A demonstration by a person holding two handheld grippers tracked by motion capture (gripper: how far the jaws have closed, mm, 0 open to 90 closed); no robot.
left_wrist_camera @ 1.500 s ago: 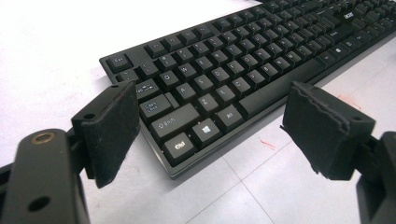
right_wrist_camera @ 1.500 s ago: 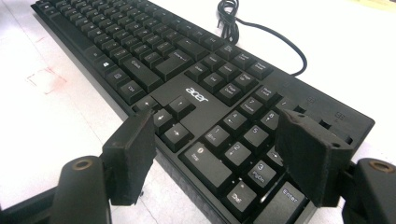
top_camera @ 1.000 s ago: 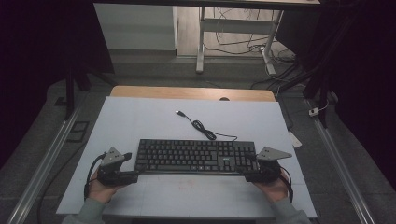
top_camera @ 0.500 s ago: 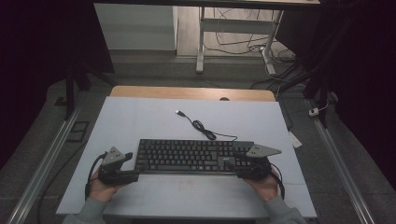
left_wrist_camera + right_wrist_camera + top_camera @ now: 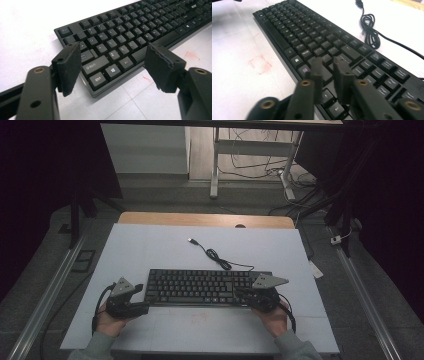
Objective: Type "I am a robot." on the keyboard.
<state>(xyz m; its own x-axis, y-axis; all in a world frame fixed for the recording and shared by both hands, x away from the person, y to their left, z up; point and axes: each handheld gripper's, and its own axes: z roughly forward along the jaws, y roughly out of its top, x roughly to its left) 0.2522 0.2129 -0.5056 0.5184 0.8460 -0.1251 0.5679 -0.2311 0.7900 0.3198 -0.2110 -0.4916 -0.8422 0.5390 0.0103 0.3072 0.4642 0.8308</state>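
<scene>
My right gripper (image 5: 328, 63) slid in over the keyboard's (image 5: 200, 286) right end at the table's (image 5: 150, 245) near edge w/ jaws just closing, nearly shut on nothing, prob to press keys; left gripper (image 5: 112, 58) easing narrower but open at bottom-left corner.

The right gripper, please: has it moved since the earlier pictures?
Yes. The right gripper has slid left from the keyboard's right end onto its keys, and its fingers have just been closing, nothing between them.

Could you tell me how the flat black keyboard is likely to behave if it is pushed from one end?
The flat black keyboard looks rigid, so it would probably slide rather than bend. Pushed at one end, it may pivot. Its loose black cable would likely drag along.
</scene>
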